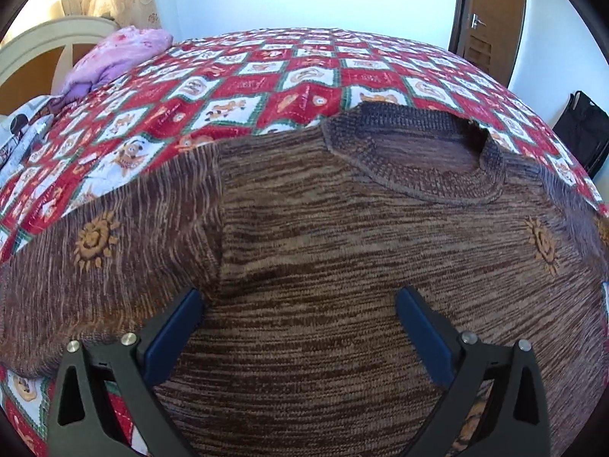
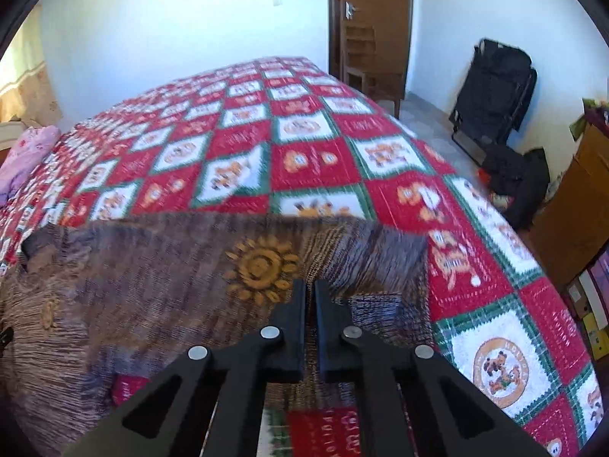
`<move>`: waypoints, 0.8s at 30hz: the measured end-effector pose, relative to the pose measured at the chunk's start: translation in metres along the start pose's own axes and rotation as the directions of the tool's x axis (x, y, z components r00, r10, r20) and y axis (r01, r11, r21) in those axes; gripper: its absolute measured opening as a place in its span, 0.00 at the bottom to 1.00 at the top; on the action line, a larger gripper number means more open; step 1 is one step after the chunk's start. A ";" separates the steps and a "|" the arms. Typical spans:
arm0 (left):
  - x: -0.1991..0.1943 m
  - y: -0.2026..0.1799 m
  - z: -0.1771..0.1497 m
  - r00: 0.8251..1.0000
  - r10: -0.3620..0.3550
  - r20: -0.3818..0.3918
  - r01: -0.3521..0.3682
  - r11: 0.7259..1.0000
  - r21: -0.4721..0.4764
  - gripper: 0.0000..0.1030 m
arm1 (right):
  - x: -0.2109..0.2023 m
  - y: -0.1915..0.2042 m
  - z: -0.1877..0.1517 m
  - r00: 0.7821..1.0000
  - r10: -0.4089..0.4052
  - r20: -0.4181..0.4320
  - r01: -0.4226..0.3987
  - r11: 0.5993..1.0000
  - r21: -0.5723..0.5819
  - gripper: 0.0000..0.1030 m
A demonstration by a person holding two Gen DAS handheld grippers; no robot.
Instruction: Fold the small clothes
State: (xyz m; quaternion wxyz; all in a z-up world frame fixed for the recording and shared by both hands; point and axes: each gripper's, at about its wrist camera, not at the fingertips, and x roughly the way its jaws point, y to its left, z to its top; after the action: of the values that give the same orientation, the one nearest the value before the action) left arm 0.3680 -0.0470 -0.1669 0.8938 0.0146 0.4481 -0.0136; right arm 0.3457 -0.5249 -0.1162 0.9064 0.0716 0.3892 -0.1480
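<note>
Left wrist view: brown knitted sweater spread flat, neckline up, on a bed under a red, white and green patchwork quilt, probably laid out so its sides can be folded inward. Left gripper hovering over the chest, jaws wide apart, gripping nothing. Two sun motifs clearly visible, one on the sleeve, one near the far shoulder. One crumpled pink blanket by the headboard.

Right wrist view, motion-blurred: right gripper low over the sweater's sleeve area, jaws nearly together with a thin gap; whether fabric is pinched, impossible to tell. One large sun motif just beyond the tips. One wooden door, one black folding chair against the wall.
</note>
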 end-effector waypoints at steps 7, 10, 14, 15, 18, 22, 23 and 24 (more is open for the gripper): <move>-0.002 -0.002 -0.002 1.000 0.010 0.011 -0.010 1.000 0.015 1.00 | -0.035 0.085 0.011 0.992 0.100 0.078 -0.087 0.985 -0.151 0.03; -0.002 0.000 -0.002 1.000 0.004 0.011 -0.004 1.000 0.011 1.00 | -0.039 0.140 0.004 0.984 0.171 0.054 -0.152 0.955 -0.254 0.03; -0.002 0.001 -0.002 1.000 -0.001 0.011 0.000 1.000 0.008 1.00 | -0.030 0.200 -0.026 0.931 0.350 -0.104 -0.364 0.868 -0.336 0.10; -0.002 0.001 -0.002 1.000 -0.005 0.012 0.005 1.000 0.006 1.00 | -0.031 0.209 -0.033 0.912 0.387 -0.138 -0.410 0.841 -0.354 0.40; -0.006 0.001 -0.002 1.000 -0.017 0.026 0.017 1.000 0.012 1.00 | -0.047 0.213 -0.057 0.889 0.438 -0.133 -0.453 0.799 -0.394 0.77; -0.020 -0.011 -0.004 0.997 -0.017 0.073 0.010 0.996 0.093 1.00 | -0.063 0.176 -0.067 0.893 0.438 -0.106 -0.443 0.810 -0.384 0.77; -0.026 -0.018 -0.005 0.996 -0.019 0.088 0.008 0.992 0.127 0.99 | -0.066 0.164 -0.068 0.899 0.428 -0.088 -0.428 0.821 -0.379 0.77; -0.033 -0.027 -0.005 0.995 -0.041 0.096 0.025 0.987 0.160 0.99 | -0.067 0.152 -0.067 0.908 0.414 -0.063 -0.407 0.835 -0.371 0.77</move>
State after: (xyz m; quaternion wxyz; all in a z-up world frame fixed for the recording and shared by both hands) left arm 0.3430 -0.0736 -0.1437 0.9104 0.0778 0.4012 -0.0647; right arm 0.3047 -0.3504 -0.1113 0.9174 -0.0231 0.3767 0.1262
